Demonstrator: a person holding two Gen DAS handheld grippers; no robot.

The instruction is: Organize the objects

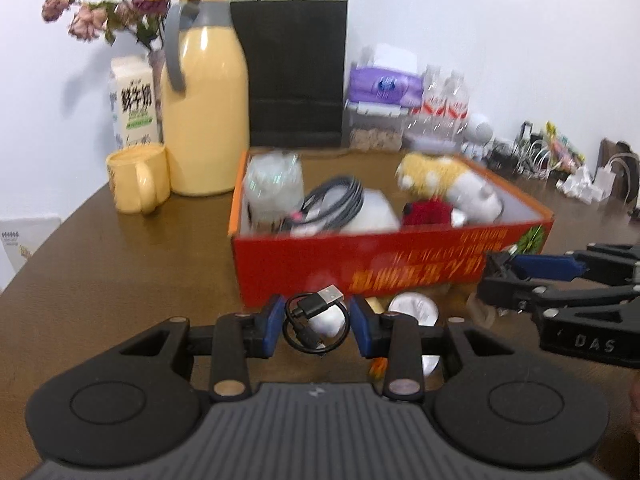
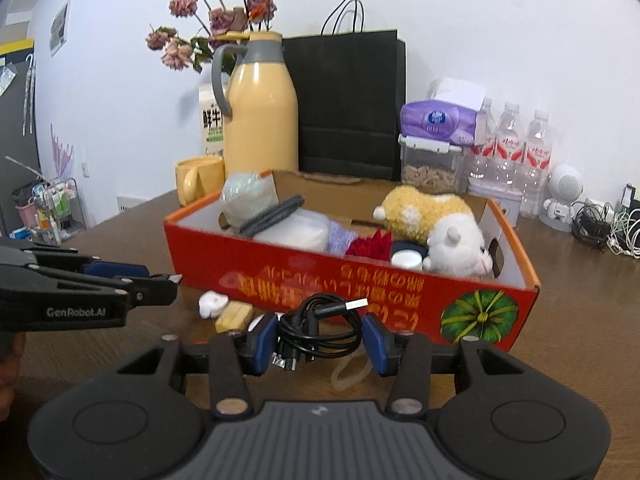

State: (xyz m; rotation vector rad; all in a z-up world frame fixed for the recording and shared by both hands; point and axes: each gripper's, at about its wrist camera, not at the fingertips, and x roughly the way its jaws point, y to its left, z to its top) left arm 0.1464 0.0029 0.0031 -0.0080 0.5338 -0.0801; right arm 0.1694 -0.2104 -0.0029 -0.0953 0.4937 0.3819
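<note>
left gripper narrow, clamps small black cable | right gripper holds coiled usb cable | risk: your loose loops snag red box rim at frame centre, slip out

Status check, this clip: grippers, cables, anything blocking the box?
Left gripper shut on thin USB cable. Right gripper shut on thick USB cable. Red box ahead, open-topped, nothing between.

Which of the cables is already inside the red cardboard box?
The grey braided coiled cable, resting inside the red cardboard box; the black USB cable is outside, held in the right gripper.
</note>
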